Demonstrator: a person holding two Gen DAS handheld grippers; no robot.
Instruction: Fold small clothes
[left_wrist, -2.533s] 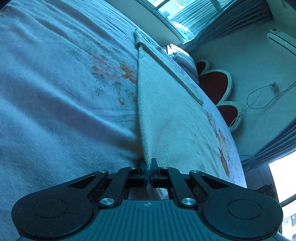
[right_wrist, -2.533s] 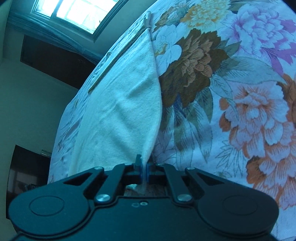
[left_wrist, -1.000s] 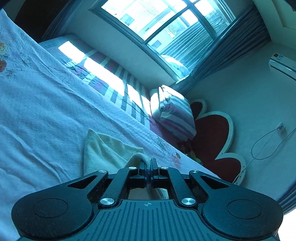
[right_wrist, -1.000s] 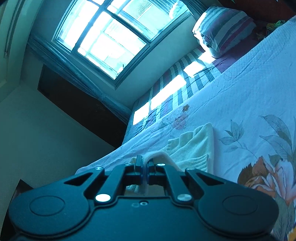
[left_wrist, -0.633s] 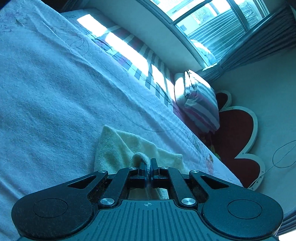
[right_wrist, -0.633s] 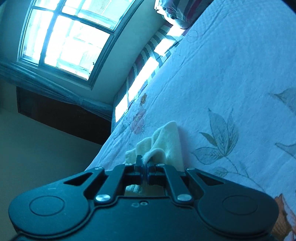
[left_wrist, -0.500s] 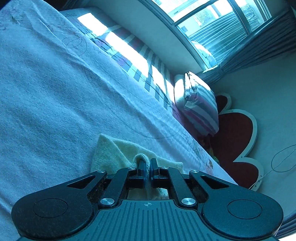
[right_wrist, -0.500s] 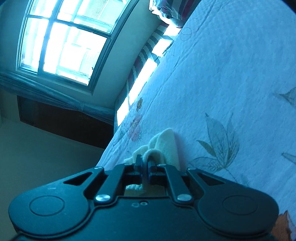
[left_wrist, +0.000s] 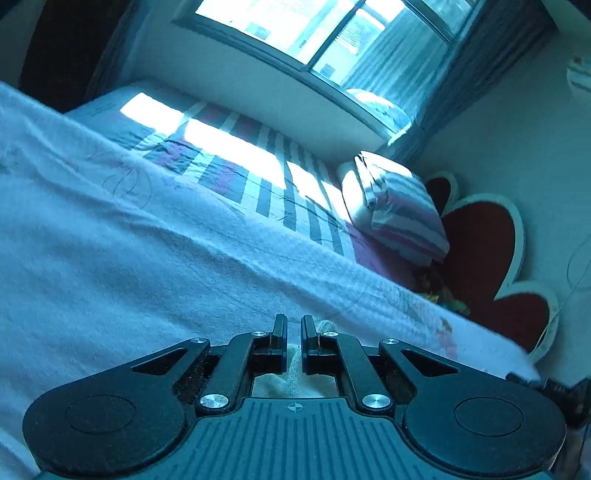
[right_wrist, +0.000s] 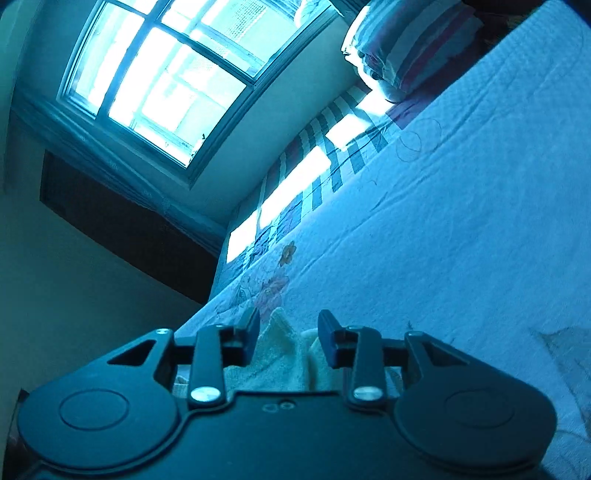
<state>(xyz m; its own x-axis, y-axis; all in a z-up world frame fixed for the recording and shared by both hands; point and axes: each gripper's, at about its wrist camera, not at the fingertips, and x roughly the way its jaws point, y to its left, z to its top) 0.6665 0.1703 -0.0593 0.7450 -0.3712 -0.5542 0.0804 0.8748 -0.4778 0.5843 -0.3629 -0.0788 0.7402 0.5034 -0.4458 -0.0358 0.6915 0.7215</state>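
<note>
So both cameras are down low over the bed (left_wrist: 147, 277), looking across its pale flowery blanket toward the window (left_wrist: 295, 26). The left hand-held gripper (left_wrist: 294, 328) has its fingers (left_wrist: 279, 338) nearly pressed together, with just a thin slit between them. A strip of the cream cloth (left_wrist: 293, 360) with a stitched edge sits in the lower part of that slit, so it looks pinched there. A little bump of the same cloth pokes up just behind the right-side finger. Most of the cloth is hidden under the gripper body in this view, so I can't say how it's lying.

The right hand-held gripper (right_wrist: 290, 325) is a different story: its jaws are opening, already spread a fair way. The cloth (right_wrist: 280, 354) is bunched up loose between the two fingers (right_wrist: 253, 332) and peaks up in the gap. As far as I can see it isn't squeezed by either pad. It rests on the blanket near the edge of the bed.

Further back there's a striped sheet (left_wrist: 258, 177) with sun patches on it, and a striped pillow (left_wrist: 399, 214) at the head end. A red petal-shaped headboard (left_wrist: 476, 251) stands against the wall beside the pillow. The pillow (right_wrist: 413, 40) and the window (right_wrist: 159, 81) show up in the right view too.
</note>
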